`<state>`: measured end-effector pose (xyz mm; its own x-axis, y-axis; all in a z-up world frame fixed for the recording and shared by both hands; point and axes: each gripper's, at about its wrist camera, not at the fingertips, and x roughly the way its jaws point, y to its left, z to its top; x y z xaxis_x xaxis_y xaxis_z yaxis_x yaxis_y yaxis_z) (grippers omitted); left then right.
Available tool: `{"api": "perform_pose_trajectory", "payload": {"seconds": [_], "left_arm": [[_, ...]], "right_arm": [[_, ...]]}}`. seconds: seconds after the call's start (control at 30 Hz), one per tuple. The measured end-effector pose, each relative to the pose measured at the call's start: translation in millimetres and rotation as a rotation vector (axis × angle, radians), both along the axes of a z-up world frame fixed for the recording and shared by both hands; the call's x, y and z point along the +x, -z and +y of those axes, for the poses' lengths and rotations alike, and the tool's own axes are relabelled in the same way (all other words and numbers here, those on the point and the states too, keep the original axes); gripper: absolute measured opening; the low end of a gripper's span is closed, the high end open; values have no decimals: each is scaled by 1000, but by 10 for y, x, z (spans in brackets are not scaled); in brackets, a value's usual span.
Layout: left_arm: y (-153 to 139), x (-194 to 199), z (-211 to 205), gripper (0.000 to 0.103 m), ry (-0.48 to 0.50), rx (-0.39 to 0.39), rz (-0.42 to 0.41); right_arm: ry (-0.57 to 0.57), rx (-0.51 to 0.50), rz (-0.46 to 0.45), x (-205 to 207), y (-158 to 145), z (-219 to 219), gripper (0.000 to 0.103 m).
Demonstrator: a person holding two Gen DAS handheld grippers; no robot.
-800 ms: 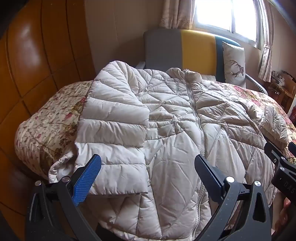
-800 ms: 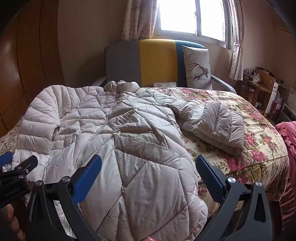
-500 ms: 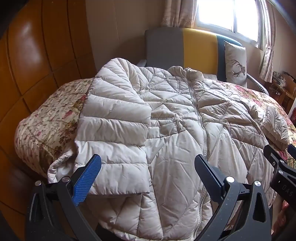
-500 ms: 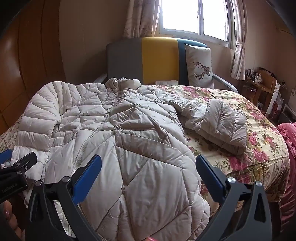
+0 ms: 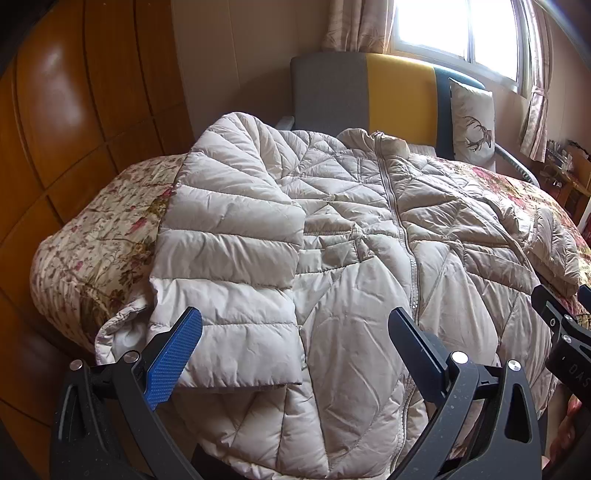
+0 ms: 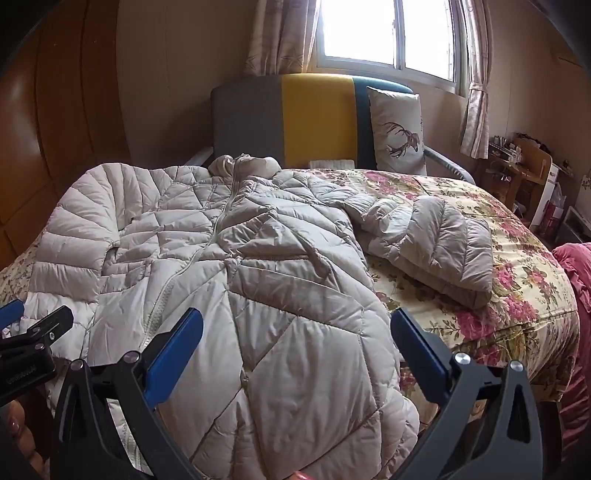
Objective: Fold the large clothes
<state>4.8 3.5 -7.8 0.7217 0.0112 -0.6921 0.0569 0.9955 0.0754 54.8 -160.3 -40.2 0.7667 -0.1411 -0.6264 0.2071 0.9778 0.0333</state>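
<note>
While the big puffy coat lies on the bed, this is what I see.

Coat: the puffy coat (image 5: 369, 258) is pale grey-white. It lies face up on the flowered bed cover (image 5: 92, 240), zipped, with its bottom edge hanging over the near edge of the bed.

Zip: the zip (image 5: 400, 229) runs from the collar at 12 o'clock down toward 6 o'clock.

Left sleeve: the left sleeve (image 5: 229, 266) is folded in and lies flat on top of the coat front, at about 9 o'clock from the zip.

Right sleeve: the right sleeve (image 6: 436, 243) sticks out to the side, bunched on the flowered cover, at about 3 o'clock from the coat body.

Left tongs: the left gripper (image 5: 295, 343) is wide open and holds nothing. It hangs over the bottom part of the coat; the folded sleeve's cuff lies between its two fingers.

Right tongs: the right gripper (image 6: 295, 347) is wide open too and holds nothing. It hangs over the right side of the coat's bottom part.

Behind the bed: a grey, yellow and dark blue chair back (image 6: 295, 122) stands at 12 o'clock, with a deer pillow (image 6: 399, 133) at 1 o'clock.

Wall: brown wood panels (image 5: 74, 110) at 10 o'clock, a bright window (image 6: 384, 33) with curtains at 12 o'clock.
</note>
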Motion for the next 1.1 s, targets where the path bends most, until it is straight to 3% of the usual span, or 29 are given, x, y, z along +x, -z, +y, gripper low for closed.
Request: {"api": "perform_pose_trajectory", "payload": {"seconds": [1.1], "left_arm": [[44, 9, 23, 100, -1, 6, 8]], "right_arm": [[1, 7, 13, 12, 36, -30, 101]]}}
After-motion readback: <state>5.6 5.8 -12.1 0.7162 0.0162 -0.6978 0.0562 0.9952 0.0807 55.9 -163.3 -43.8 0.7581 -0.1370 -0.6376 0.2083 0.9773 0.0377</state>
